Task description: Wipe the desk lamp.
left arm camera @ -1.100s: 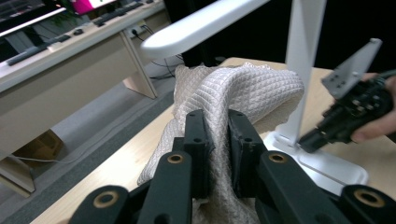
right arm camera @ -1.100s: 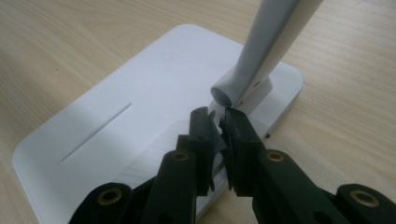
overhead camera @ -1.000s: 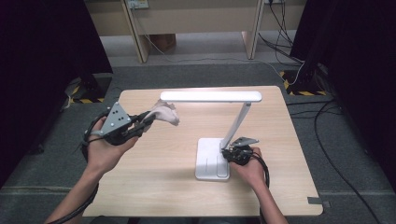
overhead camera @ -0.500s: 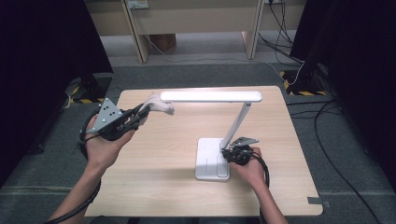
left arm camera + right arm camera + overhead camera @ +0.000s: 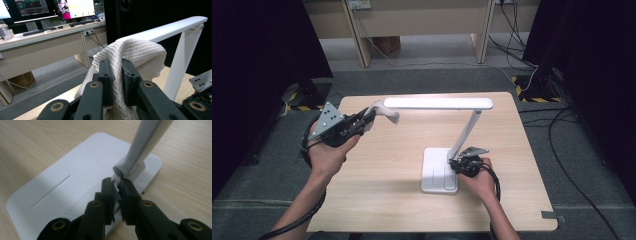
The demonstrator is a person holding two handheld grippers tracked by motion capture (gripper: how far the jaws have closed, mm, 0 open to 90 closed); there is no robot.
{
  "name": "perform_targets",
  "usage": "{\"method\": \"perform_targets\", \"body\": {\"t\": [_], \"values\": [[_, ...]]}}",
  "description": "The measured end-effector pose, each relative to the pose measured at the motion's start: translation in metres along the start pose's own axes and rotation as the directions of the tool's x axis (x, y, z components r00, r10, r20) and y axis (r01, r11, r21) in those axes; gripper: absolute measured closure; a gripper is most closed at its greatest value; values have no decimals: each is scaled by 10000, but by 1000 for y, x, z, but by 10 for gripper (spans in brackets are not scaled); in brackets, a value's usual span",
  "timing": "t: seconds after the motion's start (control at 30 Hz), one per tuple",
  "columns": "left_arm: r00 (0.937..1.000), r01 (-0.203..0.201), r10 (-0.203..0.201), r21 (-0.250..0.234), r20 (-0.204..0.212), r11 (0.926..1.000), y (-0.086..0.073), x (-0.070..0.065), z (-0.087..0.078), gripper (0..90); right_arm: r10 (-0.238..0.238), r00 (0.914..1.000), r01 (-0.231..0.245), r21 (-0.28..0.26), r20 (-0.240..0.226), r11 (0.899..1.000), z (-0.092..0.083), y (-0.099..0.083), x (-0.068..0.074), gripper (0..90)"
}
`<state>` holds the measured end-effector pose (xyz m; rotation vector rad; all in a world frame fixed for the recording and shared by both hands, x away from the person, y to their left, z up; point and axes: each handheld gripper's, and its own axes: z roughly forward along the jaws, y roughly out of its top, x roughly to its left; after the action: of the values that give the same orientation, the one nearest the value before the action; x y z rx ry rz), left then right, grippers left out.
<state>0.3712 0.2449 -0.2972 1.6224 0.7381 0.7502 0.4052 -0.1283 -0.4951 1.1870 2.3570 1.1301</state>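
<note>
One white folding desk lamp (image 5: 447, 145) on one pale wooden table (image 5: 377, 200). Left gripper (image 5: 367, 119) clenches one white knitted cloth (image 5: 387, 112) against the lamp head; right gripper (image 5: 457, 162) pinches the lamp's hinge. Two wooden desk legs (image 5: 359, 30) beyond.

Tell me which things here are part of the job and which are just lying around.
In use: white knitted cloth in the left hand-held gripper; white desk lamp, base gripped by the right hand-held gripper.
Lying about: black monitors, keyboard, floor cables.

One white desk lamp (image 5: 439, 170), one knitted cloth (image 5: 384, 111), two tools, one table (image 5: 382, 200).
</note>
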Motion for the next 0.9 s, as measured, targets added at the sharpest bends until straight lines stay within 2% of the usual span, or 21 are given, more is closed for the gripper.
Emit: {"method": "perform_targets", "body": {"t": [0.33, 0.9], "values": [[10000, -69, 69, 54, -62, 10000, 1, -7, 5, 797, -63, 10000, 63, 3, 7, 10000, 1, 1, 0, 820], [9990, -309, 299, 316, 328, 9990, 0, -16, 21, 795, -126, 9999, 126, 41, -13, 9999, 2, 2, 0, 824]]}}
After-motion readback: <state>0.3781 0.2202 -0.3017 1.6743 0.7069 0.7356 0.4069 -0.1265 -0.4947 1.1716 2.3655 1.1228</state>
